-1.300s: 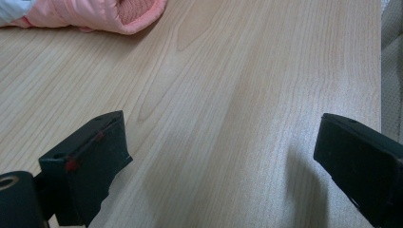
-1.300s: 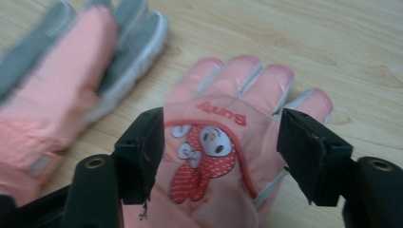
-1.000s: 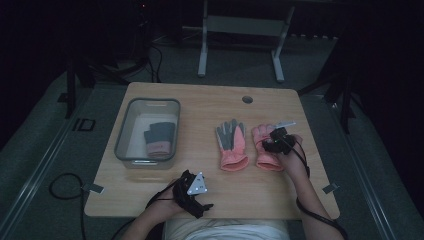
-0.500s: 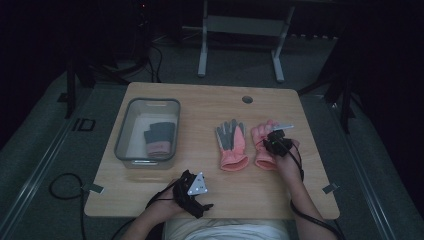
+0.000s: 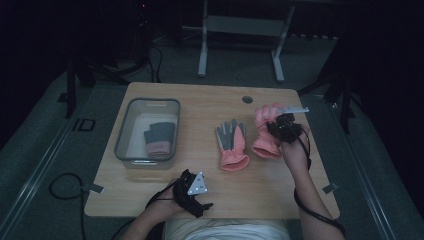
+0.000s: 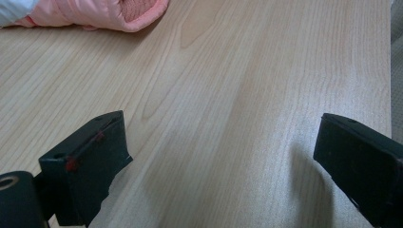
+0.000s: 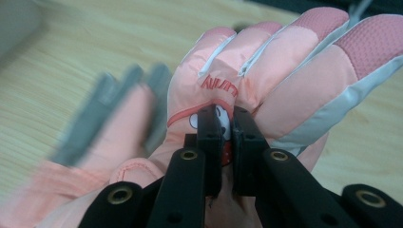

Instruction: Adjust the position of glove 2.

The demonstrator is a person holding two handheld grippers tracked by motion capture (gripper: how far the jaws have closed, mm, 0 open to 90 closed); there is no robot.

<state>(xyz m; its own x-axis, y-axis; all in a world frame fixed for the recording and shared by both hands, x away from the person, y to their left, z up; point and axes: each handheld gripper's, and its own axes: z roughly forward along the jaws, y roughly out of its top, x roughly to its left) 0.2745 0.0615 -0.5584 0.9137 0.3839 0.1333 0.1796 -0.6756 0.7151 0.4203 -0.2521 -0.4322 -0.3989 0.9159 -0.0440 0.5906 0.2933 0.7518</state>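
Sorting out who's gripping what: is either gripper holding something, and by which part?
The right gripper pinches the right-hand pink glove by the fabric on its back. The left gripper is open and holds nothing.

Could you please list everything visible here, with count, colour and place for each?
Held glove: one, pink with white trim, right side of table, pinched in the right gripper.
Lying glove: one, pink with grey palm and fingers, flat on the table's middle.
Bin: one, clear, left part of table.
Glove in the bin: one, grey with pink cuff.
Table: one, light wood, with a round hole near the far edge.
Metal stand: one, grey, on the floor beyond the table.
Right gripper: black, shut on the held glove.
Left gripper: black, open, near edge of table.
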